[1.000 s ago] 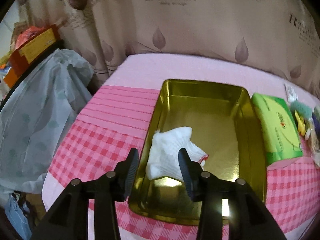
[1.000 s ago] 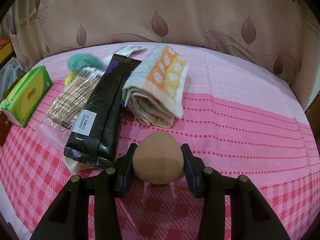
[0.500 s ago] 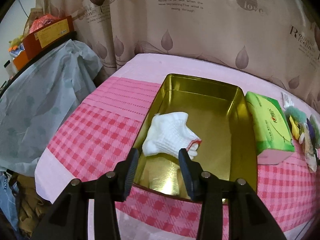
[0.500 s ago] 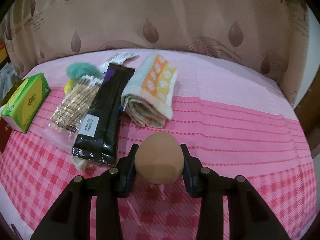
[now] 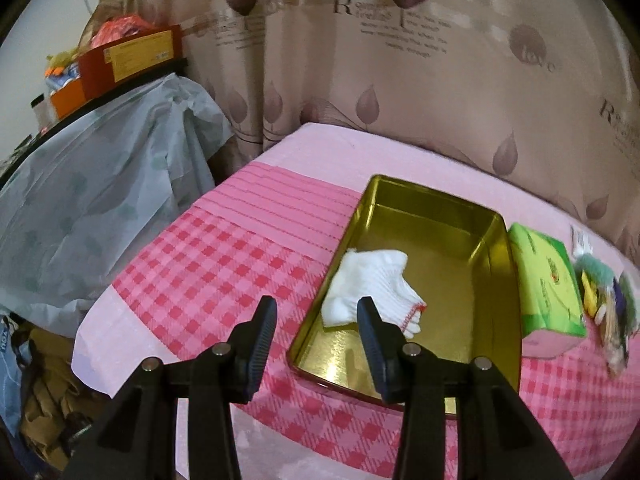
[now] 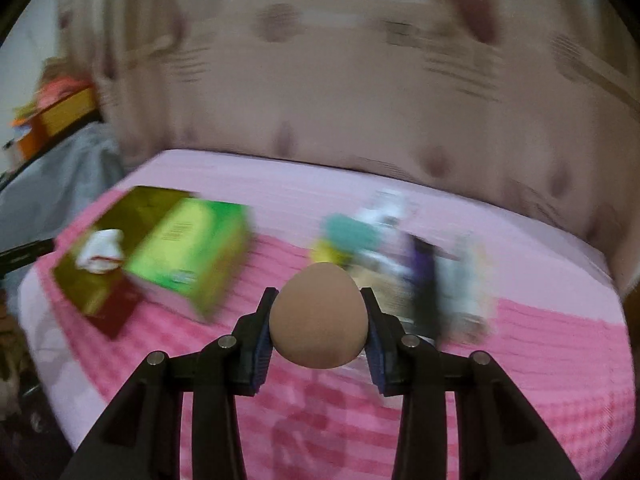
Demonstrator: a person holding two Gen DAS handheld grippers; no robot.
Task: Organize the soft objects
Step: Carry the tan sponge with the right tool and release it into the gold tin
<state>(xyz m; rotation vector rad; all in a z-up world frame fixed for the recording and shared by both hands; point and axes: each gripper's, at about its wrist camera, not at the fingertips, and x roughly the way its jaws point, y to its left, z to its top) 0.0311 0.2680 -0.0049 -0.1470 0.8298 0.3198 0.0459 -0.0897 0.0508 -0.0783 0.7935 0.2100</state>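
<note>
A pink checked bedcover (image 5: 224, 280) lies under both tongs. Ahead of the left gripper (image 5: 316, 322), slightly to its right, sits the gold tin (image 5: 496, 288) with a white glove (image 5: 372, 284) inside. These tongs stand apart, holding nothing. The right gripper (image 6: 319, 320) is clamped on a tan egg-shaped sponge (image 6: 319, 316), above the bedcover.

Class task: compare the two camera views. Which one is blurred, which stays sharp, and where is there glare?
Right wrist view: background smeared by motion, but the egg-shaped sponge between the fingers stays crisp. Left wrist view: mostly sharp; glare on the gold tin's near floor.
</note>
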